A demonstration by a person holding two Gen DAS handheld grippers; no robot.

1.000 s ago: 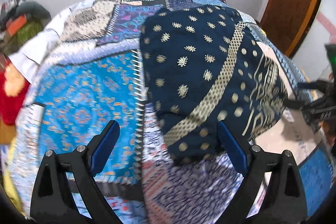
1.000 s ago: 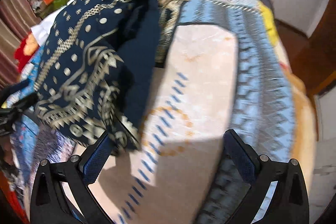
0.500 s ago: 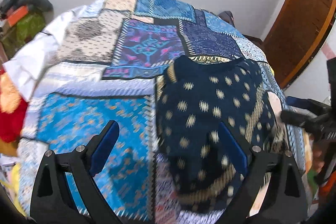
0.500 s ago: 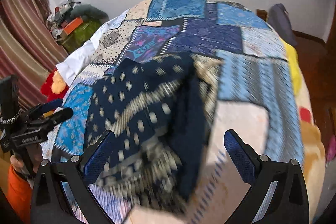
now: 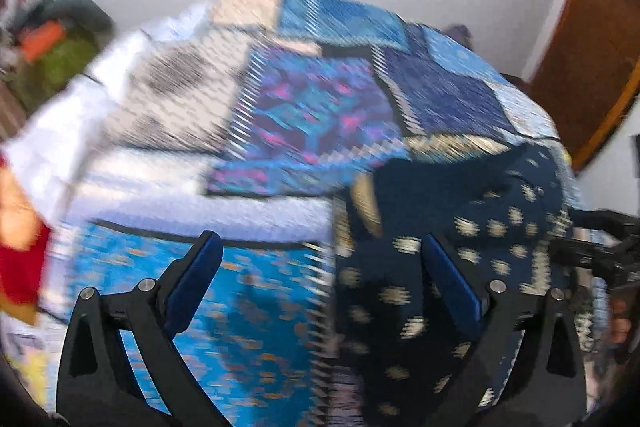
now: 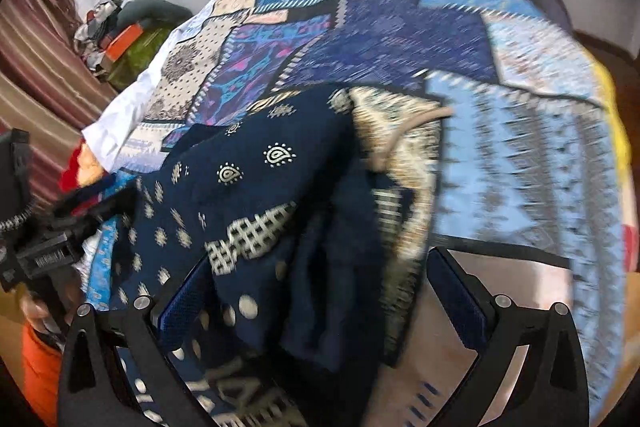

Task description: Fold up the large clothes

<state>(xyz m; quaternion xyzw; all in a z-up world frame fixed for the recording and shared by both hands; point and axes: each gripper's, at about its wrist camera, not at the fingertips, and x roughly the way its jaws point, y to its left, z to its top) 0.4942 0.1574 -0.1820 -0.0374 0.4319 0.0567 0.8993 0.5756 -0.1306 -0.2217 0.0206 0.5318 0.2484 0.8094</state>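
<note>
Now the dark blue cloth with gold dots [image 6: 256, 211] lies bunched on the bed's blue patchwork cover [image 5: 224, 307]. Both the left gripper [image 5: 320, 283] and right gripper [image 6: 320, 291] have fingers spread wide, holding nothing.

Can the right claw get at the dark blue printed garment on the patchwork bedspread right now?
Probably yes. The right claw is open, and the dark blue printed garment lies heaped on the patchwork bedspread right between its fingers, with nothing over it.
</note>
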